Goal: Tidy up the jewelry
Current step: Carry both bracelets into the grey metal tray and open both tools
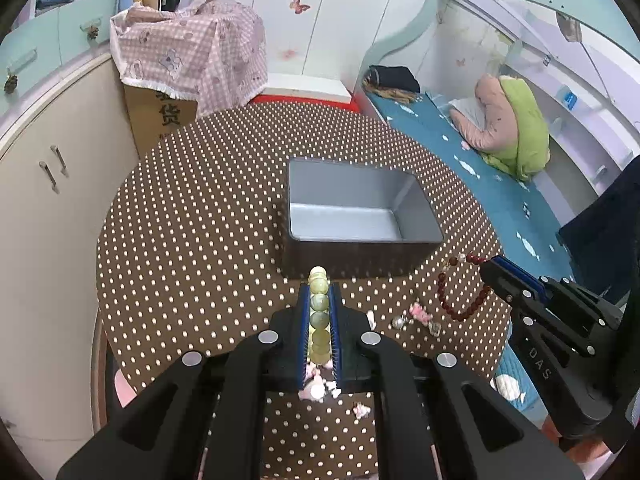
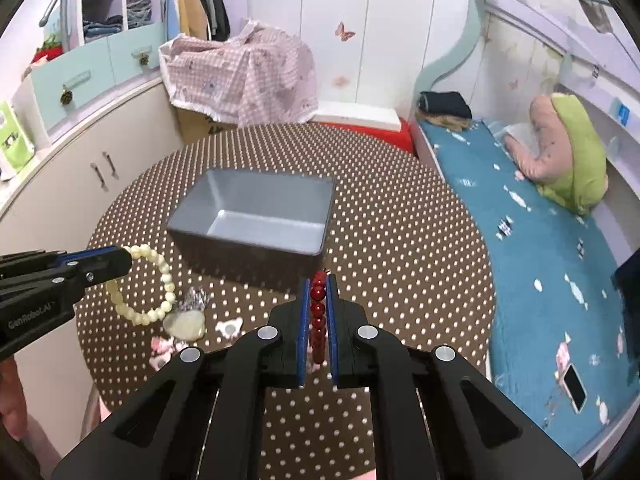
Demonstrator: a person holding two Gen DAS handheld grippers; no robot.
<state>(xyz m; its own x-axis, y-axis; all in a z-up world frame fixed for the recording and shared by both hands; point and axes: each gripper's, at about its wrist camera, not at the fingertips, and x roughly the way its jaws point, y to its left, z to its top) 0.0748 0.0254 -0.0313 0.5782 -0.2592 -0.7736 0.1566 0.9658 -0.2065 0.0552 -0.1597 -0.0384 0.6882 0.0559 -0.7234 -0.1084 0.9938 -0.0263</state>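
My left gripper (image 1: 319, 286) is shut on a pale green bead bracelet (image 1: 319, 312), which hangs as a loop (image 2: 146, 284) above the table in the right wrist view. My right gripper (image 2: 319, 280) is shut on a dark red bead bracelet (image 2: 318, 316); from the left wrist view its loop (image 1: 460, 292) dangles from that gripper (image 1: 490, 266). An open grey box (image 1: 352, 208) (image 2: 256, 212) stands just beyond both grippers, with nothing showing inside. Small pink and pearl trinkets (image 1: 418, 314) (image 2: 186, 322) lie on the cloth below.
The round table wears a brown cloth with white dots (image 1: 192, 216). A cream cabinet (image 1: 40, 184) curves along the left. A bed with a blue sheet (image 2: 532, 248) runs on the right, with a phone (image 2: 575, 387) on it. A covered cardboard carton (image 1: 188, 60) stands behind the table.
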